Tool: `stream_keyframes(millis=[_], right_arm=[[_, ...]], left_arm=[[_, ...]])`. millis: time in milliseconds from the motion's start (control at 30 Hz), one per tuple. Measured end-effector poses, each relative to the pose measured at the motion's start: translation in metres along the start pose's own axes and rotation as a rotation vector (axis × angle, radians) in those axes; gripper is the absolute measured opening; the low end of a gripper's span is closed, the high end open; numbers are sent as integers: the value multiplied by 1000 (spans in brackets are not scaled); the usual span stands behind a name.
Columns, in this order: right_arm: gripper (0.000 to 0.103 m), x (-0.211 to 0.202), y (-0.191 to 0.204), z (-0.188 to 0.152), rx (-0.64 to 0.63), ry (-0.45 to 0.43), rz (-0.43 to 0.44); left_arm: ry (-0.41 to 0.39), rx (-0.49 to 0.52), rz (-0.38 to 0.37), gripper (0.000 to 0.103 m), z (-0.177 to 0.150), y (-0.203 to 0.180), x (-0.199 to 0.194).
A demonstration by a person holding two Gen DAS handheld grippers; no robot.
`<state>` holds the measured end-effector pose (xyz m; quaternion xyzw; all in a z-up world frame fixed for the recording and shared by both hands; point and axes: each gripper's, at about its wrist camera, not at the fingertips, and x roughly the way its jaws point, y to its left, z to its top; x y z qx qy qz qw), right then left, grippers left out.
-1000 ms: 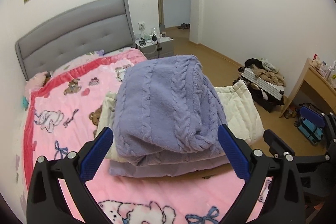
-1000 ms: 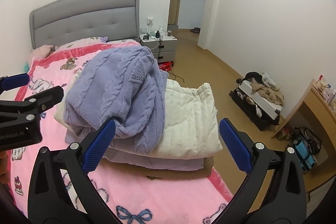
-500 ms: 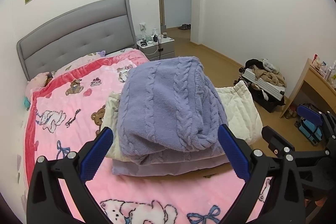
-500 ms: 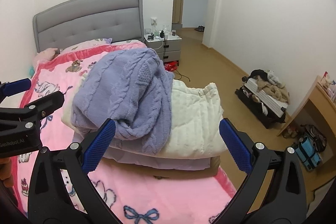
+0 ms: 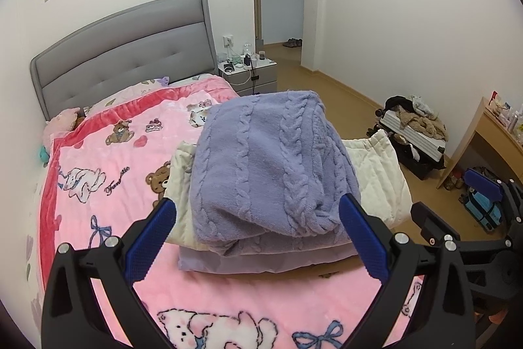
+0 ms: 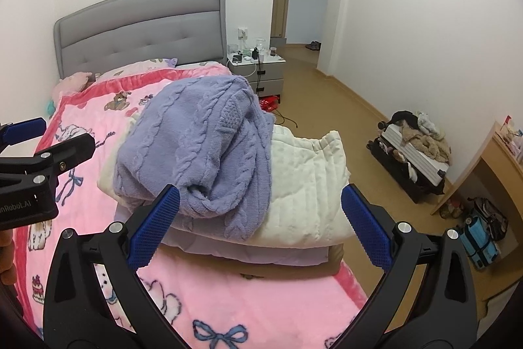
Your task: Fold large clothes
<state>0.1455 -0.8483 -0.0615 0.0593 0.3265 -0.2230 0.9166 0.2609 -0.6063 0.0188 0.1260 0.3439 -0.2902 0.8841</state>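
Folded lavender sweater (image 5: 271,165) tops the stack — left gripper (image 5: 258,237) jaws spread.

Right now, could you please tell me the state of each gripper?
Left gripper: open, holding nothing, in front of the purple sweater.
Right gripper: open, holding nothing.

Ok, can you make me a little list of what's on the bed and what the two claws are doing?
top of pile: purple sweater, folded
under it: cream quilted garment
bottom: lilac folded piece
pile sits on: pink blanket on the bed
left claw: open, holding nothing, in front of the pile
right claw: open, holding nothing, in front of the pile
beside bed: nightstand
on floor: open suitcase with clothes
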Motion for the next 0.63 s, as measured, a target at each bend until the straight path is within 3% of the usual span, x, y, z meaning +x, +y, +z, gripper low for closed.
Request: stream_keyframes(millis=[633], right_arm=[[95, -5, 3, 8, -4, -19, 18]], left_arm=[[2, -15, 17, 98, 0, 6, -1]])
